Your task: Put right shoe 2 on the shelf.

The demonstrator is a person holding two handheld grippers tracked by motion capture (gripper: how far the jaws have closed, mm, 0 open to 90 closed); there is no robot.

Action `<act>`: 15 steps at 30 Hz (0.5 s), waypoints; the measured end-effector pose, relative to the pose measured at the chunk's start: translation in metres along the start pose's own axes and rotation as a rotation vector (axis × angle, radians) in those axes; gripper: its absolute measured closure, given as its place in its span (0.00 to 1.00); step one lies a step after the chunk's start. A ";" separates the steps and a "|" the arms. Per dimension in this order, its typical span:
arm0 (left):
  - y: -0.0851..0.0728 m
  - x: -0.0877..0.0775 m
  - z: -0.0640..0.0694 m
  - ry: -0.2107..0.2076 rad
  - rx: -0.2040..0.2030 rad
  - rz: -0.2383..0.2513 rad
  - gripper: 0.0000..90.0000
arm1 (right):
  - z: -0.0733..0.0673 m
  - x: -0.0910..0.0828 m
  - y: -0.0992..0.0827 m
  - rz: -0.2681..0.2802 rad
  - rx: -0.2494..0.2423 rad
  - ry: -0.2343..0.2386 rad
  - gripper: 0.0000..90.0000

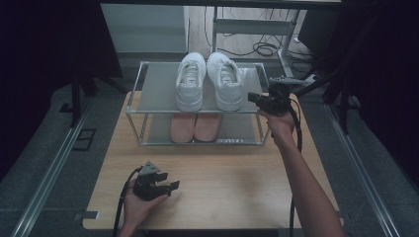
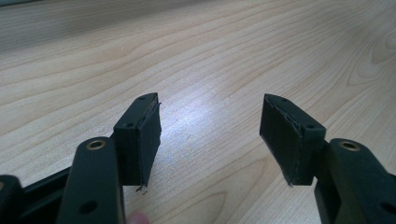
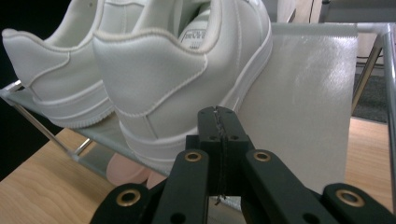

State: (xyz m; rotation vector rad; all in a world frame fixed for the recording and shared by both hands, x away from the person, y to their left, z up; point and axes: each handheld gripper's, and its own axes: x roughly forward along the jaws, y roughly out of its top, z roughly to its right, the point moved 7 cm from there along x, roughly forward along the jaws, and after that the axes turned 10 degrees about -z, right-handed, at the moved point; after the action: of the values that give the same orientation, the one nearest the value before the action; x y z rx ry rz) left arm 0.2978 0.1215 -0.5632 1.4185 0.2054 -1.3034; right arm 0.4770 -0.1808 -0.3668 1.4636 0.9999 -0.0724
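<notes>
While the left gripper (image 1: 173, 186) rests wide open on the table (image 1: 232, 187) at seven o'clock, the right gripper (image 1: 253, 97), clenched on nothing, hovers just beside the right white sneaker (image 1: 225, 80) atop the shoe rack (image 1: 158, 91), pink shoes (image 1: 195, 127) beneath.

Dim room, grey floor (image 1: 49, 148), cables (image 1: 262, 48)

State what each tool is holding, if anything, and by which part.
Nothing is held. The right tool is shut empty just behind the white sneakers; the left tool is open above the table.
</notes>
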 end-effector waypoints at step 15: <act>0.000 -0.001 -0.001 -0.003 0.002 -0.005 0.43 | -0.012 0.018 -0.011 -0.036 -0.038 0.008 1.00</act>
State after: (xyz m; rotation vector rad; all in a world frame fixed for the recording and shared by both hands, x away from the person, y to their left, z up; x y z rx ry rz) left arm 0.2974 0.1227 -0.5627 1.4181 0.2056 -1.3097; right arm 0.4760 -0.1636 -0.3835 1.4123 1.0287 -0.0732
